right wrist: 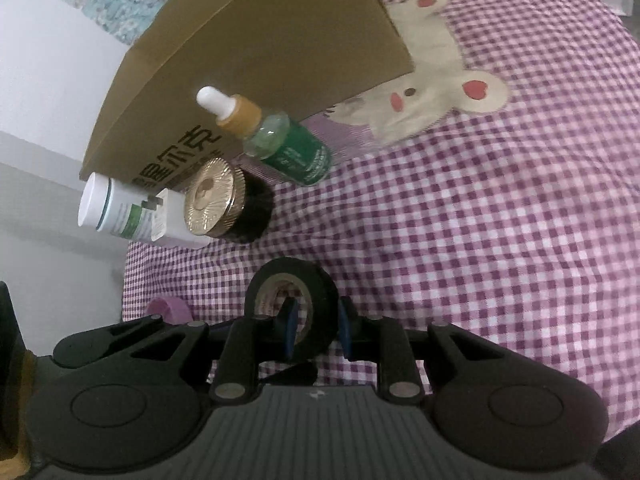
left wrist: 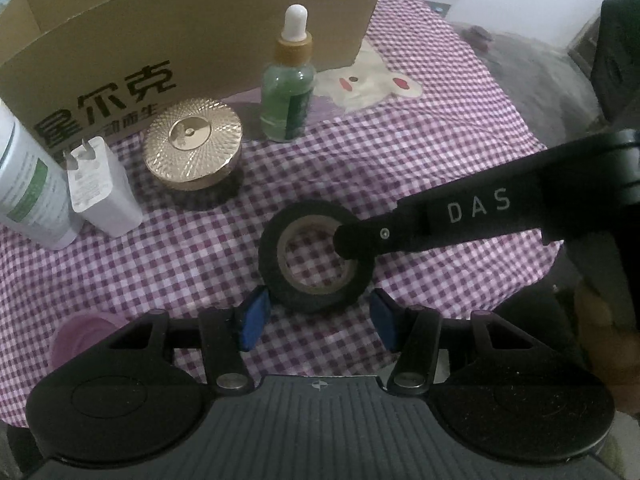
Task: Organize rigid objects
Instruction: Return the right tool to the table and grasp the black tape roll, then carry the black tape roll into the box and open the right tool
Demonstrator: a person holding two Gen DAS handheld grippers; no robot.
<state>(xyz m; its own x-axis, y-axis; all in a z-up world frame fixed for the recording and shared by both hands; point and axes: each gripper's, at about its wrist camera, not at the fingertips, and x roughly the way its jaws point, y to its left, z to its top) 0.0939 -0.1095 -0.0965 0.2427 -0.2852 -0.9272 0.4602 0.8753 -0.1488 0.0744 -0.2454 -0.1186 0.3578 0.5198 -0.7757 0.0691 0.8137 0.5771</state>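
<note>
Gripping the black tape roll by its wall, one finger inside the core, our right gripper starts the sorting; our left gripper waits wide just beside it. Dropper bottle, gold-lidded jar, charger and white bottle stand unsorted before the far cardboard box.

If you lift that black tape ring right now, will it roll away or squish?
The black tape roll probably stays stiff: thick winding around a cardboard core. It lies flat on the checked cloth, so rolling seems unlikely unless tipped on edge. The right gripper straddles its wall; probably light.
</note>
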